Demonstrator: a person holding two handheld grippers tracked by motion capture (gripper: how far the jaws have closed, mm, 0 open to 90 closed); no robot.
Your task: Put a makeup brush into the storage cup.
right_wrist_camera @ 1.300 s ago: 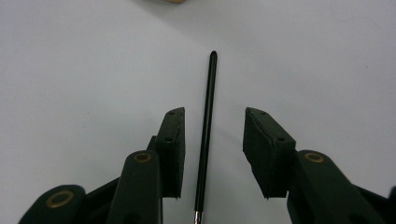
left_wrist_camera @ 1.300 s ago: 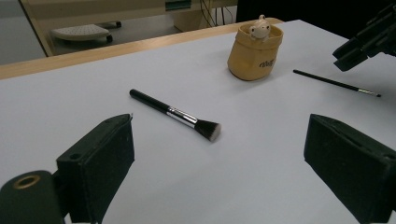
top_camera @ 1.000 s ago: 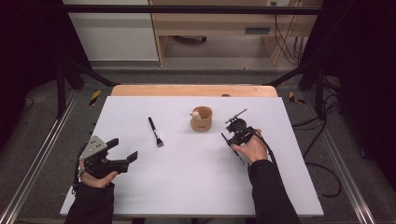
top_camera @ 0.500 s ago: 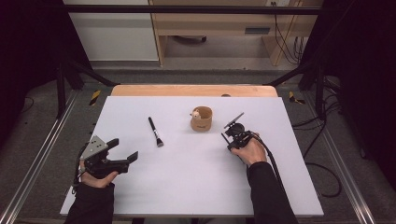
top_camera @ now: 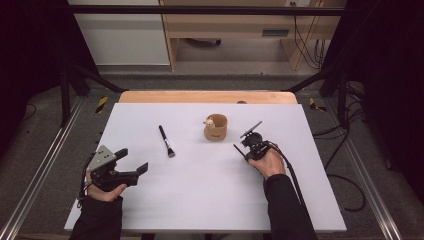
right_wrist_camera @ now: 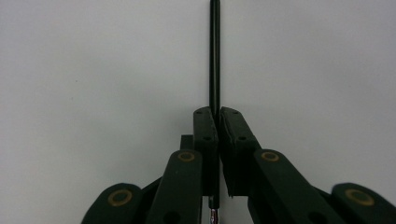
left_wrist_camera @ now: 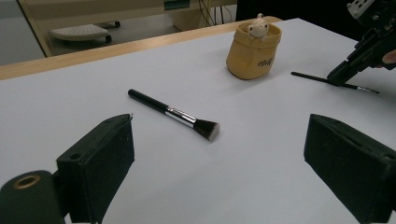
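Thin brush gripped, nothing in the cup yet.
Right gripper (right_wrist_camera: 218, 122), jaws just closing, clamps the thin brush (right_wrist_camera: 214, 56) flat on the table at centre right; left gripper (top_camera: 131, 164) is open; thick brush (top_camera: 166, 141) and cup (top_camera: 215, 128) wait upper centre.

The right gripper (right_wrist_camera: 217, 119) has just been closing its two black jaws, and they now pinch a thin black brush handle (right_wrist_camera: 214, 56) between them. The handle runs straight ahead beyond the fingertips over the plain white table (right_wrist_camera: 93, 70), and behind them a silvery bit shows low between the jaws.
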